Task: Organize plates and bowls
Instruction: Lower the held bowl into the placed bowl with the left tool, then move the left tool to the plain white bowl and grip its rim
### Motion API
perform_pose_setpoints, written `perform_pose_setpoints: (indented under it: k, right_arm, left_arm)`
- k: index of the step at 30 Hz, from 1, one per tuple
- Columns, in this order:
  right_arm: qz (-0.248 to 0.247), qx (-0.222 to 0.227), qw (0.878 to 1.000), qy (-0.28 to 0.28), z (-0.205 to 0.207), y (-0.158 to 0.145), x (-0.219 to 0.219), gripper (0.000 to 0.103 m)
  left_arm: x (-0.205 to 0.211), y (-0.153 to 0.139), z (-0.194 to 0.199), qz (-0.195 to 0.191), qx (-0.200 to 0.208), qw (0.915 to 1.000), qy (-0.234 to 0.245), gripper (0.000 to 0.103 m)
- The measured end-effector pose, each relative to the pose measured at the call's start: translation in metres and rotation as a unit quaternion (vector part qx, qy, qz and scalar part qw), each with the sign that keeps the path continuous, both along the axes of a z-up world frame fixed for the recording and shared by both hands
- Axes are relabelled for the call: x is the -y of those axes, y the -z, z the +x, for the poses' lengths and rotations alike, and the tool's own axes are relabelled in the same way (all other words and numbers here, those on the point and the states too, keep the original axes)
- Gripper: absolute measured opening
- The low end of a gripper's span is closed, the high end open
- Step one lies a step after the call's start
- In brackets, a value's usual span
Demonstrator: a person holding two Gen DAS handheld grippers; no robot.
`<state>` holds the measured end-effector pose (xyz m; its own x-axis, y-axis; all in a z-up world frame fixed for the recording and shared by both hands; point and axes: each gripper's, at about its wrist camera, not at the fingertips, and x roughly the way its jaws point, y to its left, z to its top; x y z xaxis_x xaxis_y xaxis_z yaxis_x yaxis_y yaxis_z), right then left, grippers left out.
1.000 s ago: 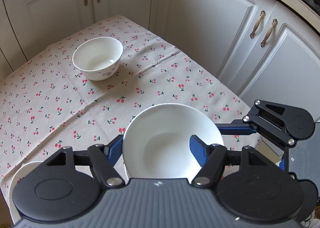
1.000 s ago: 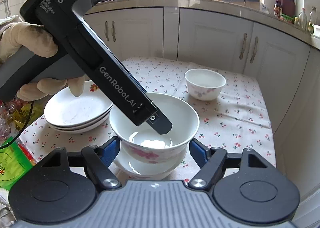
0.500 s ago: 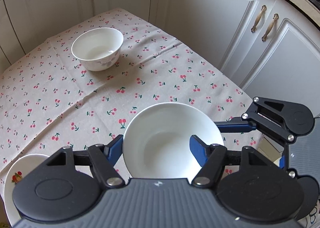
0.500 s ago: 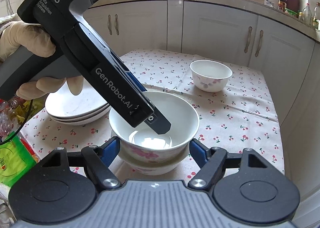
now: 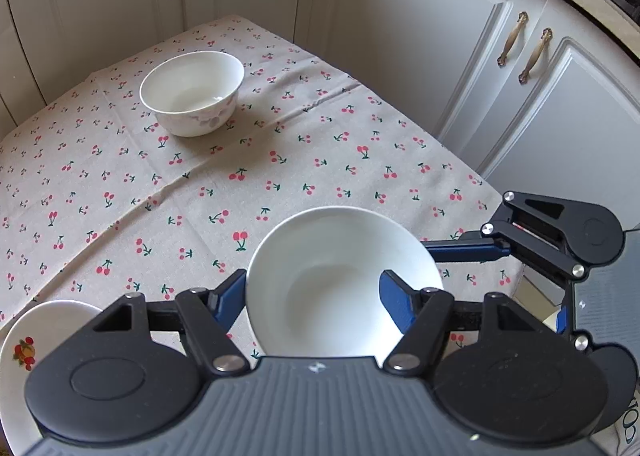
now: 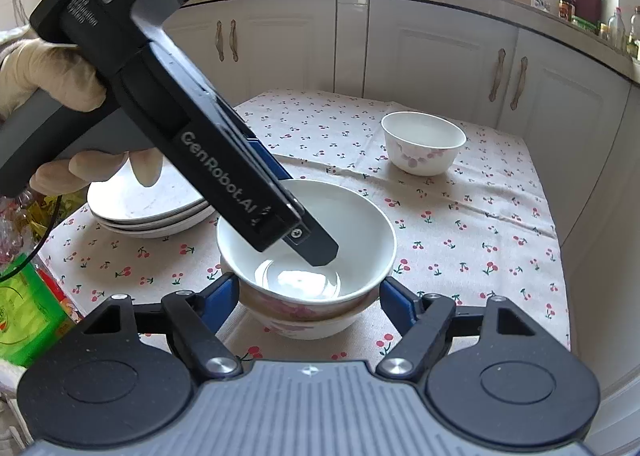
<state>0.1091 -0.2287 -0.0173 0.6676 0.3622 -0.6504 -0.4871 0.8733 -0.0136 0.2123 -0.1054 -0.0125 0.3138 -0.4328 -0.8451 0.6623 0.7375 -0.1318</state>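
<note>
A white bowl [image 5: 340,280] with pink flowers is nested in a second bowl [image 6: 312,324] on the cherry-print tablecloth. My left gripper [image 5: 312,296] grips its rim, one finger inside [image 6: 316,248], one outside. My right gripper [image 6: 308,296] is open, its blue fingers [image 6: 220,296] on either side of the nested bowls; it also shows in the left wrist view [image 5: 500,248]. A third white bowl [image 5: 192,93] stands apart at the far side [image 6: 424,141]. A stack of white plates [image 6: 148,207] sits at the left.
White cabinet doors [image 5: 400,35] close in the table on the far and right sides. The table edge [image 5: 460,151] runs along the right. Green packaging [image 6: 24,304] lies at the left. A plate [image 5: 24,340] with a fruit print shows at the lower left.
The held bowl has come down into the lower bowl. The left gripper's view has shifted slightly, and the far bowl sits lower in the frame.
</note>
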Motion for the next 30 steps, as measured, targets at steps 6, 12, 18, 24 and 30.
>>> perform_pose_setpoints:
  k: [6,12,18,24,30]
  right_arm:
    - [0.001,0.007,1.0,-0.005,-0.004,-0.003,0.0,0.085]
    - [0.015,0.028,0.999,-0.016,-0.011,-0.017,0.002,0.089]
    - [0.006,0.062,0.998,-0.015,-0.005,-0.034,0.005,0.091]
    - [0.004,0.076,0.997,-0.005,0.035,-0.045,0.022,0.091]
    - [0.003,0.06,0.998,0.006,0.095,-0.047,0.033,0.091]
  left_arm:
    - [-0.003,-0.004,-0.003,-0.001,0.011,0.9999,0.003,0.081]
    - [-0.012,-0.014,-0.002,-0.012,0.027,0.9995,-0.005,0.082]
    - [-0.019,-0.032,0.009,-0.024,0.058,0.9979,-0.017,0.087]
    - [-0.023,-0.042,0.056,-0.035,0.07,0.9957,-0.049,0.087]
    - [-0.012,-0.031,0.116,-0.024,0.06,0.9956,-0.068,0.087]
